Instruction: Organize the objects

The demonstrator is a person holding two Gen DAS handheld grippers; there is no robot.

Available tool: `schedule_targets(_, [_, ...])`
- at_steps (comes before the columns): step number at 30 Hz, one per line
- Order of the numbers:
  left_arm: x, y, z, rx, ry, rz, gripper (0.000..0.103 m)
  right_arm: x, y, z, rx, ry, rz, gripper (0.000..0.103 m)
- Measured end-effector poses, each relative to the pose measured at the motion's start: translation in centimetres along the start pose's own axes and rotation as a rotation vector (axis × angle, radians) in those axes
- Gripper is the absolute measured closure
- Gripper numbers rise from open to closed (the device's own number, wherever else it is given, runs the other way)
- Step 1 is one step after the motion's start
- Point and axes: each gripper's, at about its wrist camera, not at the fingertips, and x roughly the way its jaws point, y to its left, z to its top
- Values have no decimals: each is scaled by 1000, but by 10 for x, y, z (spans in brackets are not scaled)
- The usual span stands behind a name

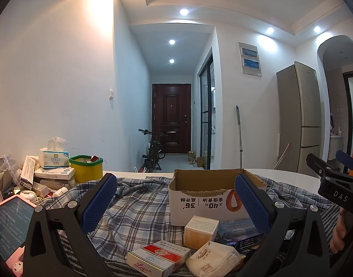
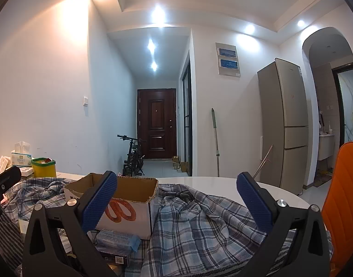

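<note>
A cigarette carton (image 1: pixel 158 257) shows only past the spread left claw (image 1: pixel 176 204); the right claw (image 2: pixel 176 204) gapes too.

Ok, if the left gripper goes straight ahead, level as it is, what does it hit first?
Probably the cardboard box: it stands just ahead, overlapping the right finger. The left gripper is open and empty; the small packs lie lower. Depth is unclear.

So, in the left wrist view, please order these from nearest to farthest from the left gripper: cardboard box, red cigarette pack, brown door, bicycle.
1. Red cigarette pack, below the left gripper.
2. Cardboard box, just ahead.
3. Bicycle, in the hallway.
4. Brown door, at the hallway's end.
</note>
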Motion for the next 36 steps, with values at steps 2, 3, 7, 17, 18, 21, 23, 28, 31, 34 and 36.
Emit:
schedule_targets(2, [0,0,0,0,0,0,0,0,1,0,-8,-4,1,0])
schedule_targets(3, [0,0,0,1,2,0,0,0,0,0,-11,-5,1,0])
schedule_targets(7, [1,1,0,0,6,-2,0,0,1,-1,-23,-11,2,0])
schedule_targets(17, [1,-2,-2,4,-2,-2,0,-1,-3,-2,-24,-1,5,0])
schedule_targets(18, [1,-2,-2,3,-3,-1,0,-1,-3,-2,-20,-2,7,0])
schedule_targets(21, [1,-2,-2,1,-4,0,0,-2,-4,-2,2,13,9,0])
schedule_targets(23, [1,-3,-3,-4,-4,1,0,-2,-3,-2,3,15,15,0])
schedule_targets(28, [2,-2,-4,-12,0,4,0,-4,-3,-2,-5,12,17,0])
schedule_targets(31, [1,-1,-3,-14,-2,6,0,-5,-5,0,12,21,15,0])
schedule_targets(34, [-2,-1,-3,-13,-15,7,0,-8,-9,0,26,5,18,0])
schedule_targets(36, [-2,-1,-3,-9,-16,8,0,-7,-12,-1,32,-2,19,0])
